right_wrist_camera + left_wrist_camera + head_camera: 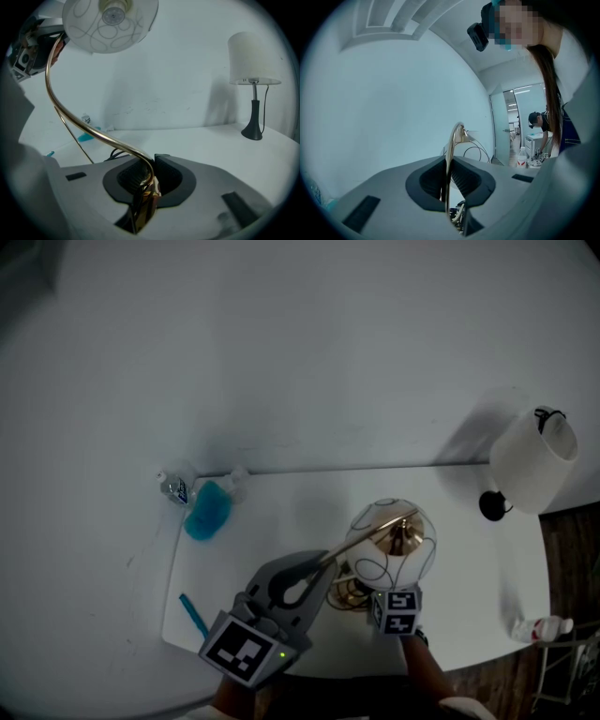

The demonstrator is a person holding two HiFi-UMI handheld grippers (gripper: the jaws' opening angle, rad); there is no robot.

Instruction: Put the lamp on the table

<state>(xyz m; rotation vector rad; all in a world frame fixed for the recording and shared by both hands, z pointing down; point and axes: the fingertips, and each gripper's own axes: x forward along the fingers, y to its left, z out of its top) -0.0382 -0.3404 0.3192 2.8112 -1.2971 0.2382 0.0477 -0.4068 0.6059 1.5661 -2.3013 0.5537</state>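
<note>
The lamp has a curved gold stem (pixel 361 538) and a round white shade (pixel 392 542) with swirl lines. It is held over the white table (pixel 281 512). My left gripper (pixel 322 563) is shut on the upper stem; in the left gripper view the gold stem (pixel 451 154) runs up between the jaws of that gripper (pixel 449 187). My right gripper (pixel 364 592) is shut on the stem's lower end near the gold base. In the right gripper view the stem (pixel 89 126) curves up from that gripper (pixel 145 179) to the shade (pixel 110 21). Whether the base touches the table is hidden.
A second lamp with a white cylinder shade (pixel 532 461) and black foot (pixel 493 506) stands at the table's right end. A blue object (pixel 208 511) and small bottle (pixel 174 488) lie at the back left, a blue pen (pixel 194 614) front left, a white bottle (pixel 542 626) front right.
</note>
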